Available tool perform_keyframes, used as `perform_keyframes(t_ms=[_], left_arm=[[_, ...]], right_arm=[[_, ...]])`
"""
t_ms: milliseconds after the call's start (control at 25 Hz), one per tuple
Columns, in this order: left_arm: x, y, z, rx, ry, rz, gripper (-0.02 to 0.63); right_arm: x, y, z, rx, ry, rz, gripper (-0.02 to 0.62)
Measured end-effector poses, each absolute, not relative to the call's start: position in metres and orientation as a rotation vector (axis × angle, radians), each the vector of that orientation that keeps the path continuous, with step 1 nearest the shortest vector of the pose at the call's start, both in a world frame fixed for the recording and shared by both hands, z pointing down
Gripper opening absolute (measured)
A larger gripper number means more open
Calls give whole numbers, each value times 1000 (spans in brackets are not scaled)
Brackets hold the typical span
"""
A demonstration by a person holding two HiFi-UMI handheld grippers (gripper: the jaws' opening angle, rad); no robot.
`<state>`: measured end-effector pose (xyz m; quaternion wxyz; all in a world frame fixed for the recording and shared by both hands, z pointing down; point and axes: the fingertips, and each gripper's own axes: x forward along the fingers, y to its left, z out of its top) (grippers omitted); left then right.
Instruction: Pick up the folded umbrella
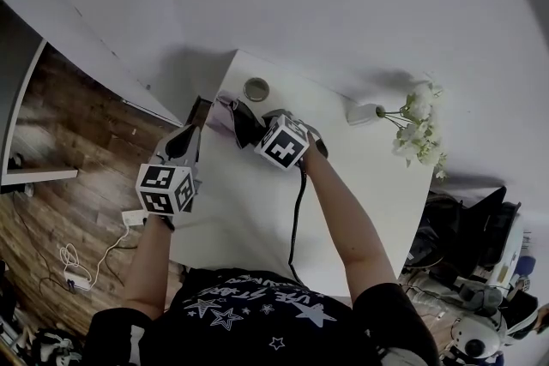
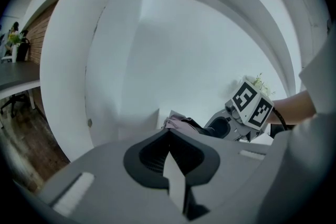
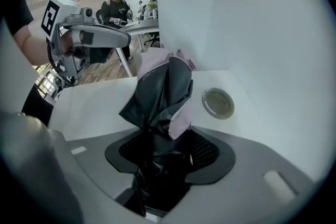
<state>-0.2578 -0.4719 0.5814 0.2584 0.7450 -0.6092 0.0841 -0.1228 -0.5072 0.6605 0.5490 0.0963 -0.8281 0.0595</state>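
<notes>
The folded umbrella (image 1: 233, 117), black with pale pink fabric, lies at the far left corner of the white table (image 1: 369, 210). My right gripper (image 1: 249, 131) reaches steeply down onto it. In the right gripper view the umbrella (image 3: 163, 86) fills the gap between the jaws of the right gripper (image 3: 163, 162), and the pads are closed on its black body. My left gripper (image 1: 190, 135) hovers at the table's left edge, apart from the umbrella, with its jaws shut on nothing. In the left gripper view the left gripper (image 2: 168, 136) points towards the umbrella (image 2: 181, 124).
A round metal tin (image 1: 256, 89) sits just behind the umbrella, near the wall. A vase with white flowers (image 1: 419, 126) stands at the table's far right. A black cable (image 1: 296, 210) runs along my right arm. Wooden floor with a power strip (image 1: 133, 219) lies to the left.
</notes>
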Motion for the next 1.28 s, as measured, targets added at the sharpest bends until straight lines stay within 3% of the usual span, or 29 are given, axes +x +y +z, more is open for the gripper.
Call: perform_keyframes(t_ms=[600, 1280], left_arm=[[-251, -440, 530, 2115, -1697, 201, 3], [-208, -353, 472, 2217, -1773, 231, 3]], right_arm=[[-124, -479, 583, 480, -2186, 258, 236], [-80, -387, 519, 683, -2358, 267, 238]])
